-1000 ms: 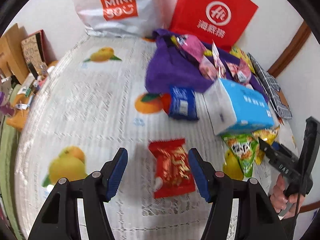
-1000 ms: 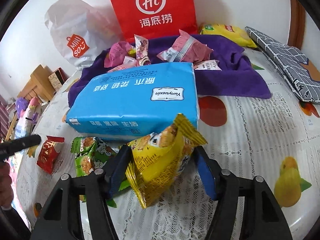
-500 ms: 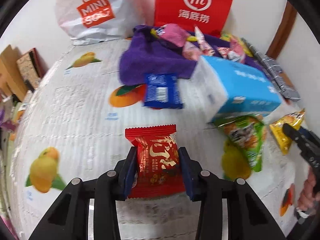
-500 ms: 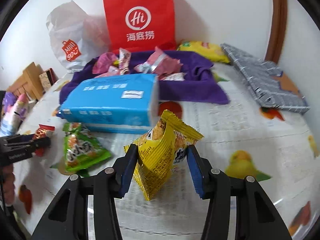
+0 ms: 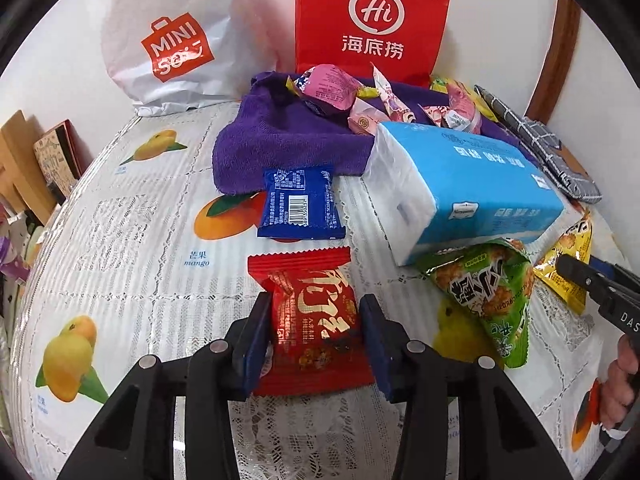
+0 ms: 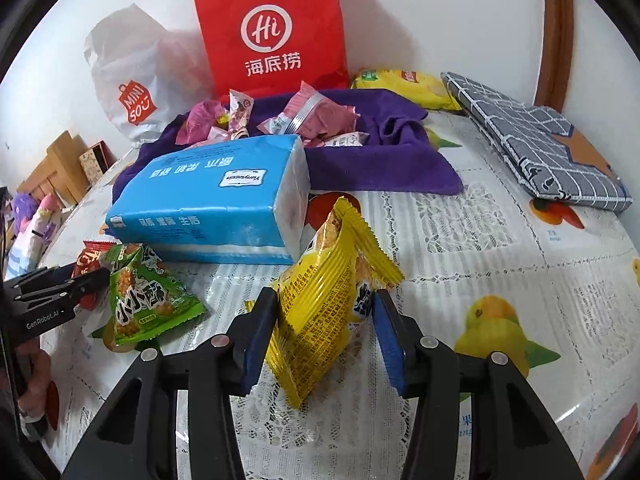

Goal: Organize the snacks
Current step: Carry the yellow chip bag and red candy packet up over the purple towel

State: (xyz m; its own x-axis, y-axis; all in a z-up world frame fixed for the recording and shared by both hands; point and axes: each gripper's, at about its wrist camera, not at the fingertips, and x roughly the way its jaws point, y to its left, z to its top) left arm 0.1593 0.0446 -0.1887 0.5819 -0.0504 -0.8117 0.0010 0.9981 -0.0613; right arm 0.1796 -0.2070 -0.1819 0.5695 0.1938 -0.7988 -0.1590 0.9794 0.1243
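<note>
My left gripper (image 5: 314, 340) is shut on a red snack packet (image 5: 308, 320) and holds it above the fruit-print tablecloth. My right gripper (image 6: 326, 334) is shut on a yellow snack packet (image 6: 324, 312), held upright; the packet also shows in the left wrist view (image 5: 570, 264). A green triangular snack (image 5: 490, 292) lies in front of a blue tissue pack (image 5: 460, 188). A blue snack packet (image 5: 300, 208) lies by a purple towel (image 5: 280, 136) that carries several pink snacks (image 5: 332, 88).
A red paper bag (image 5: 372, 20) and a white MINISO bag (image 5: 172, 40) stand against the back wall. A grey checked cloth (image 6: 536, 144) and a yellow chip bag (image 6: 404, 86) lie at the back right. Boxes (image 5: 36, 160) sit past the left table edge.
My left gripper closed on the red packet and lifted it. My right gripper lifted the yellow packet and drew it back from the tissue pack.
</note>
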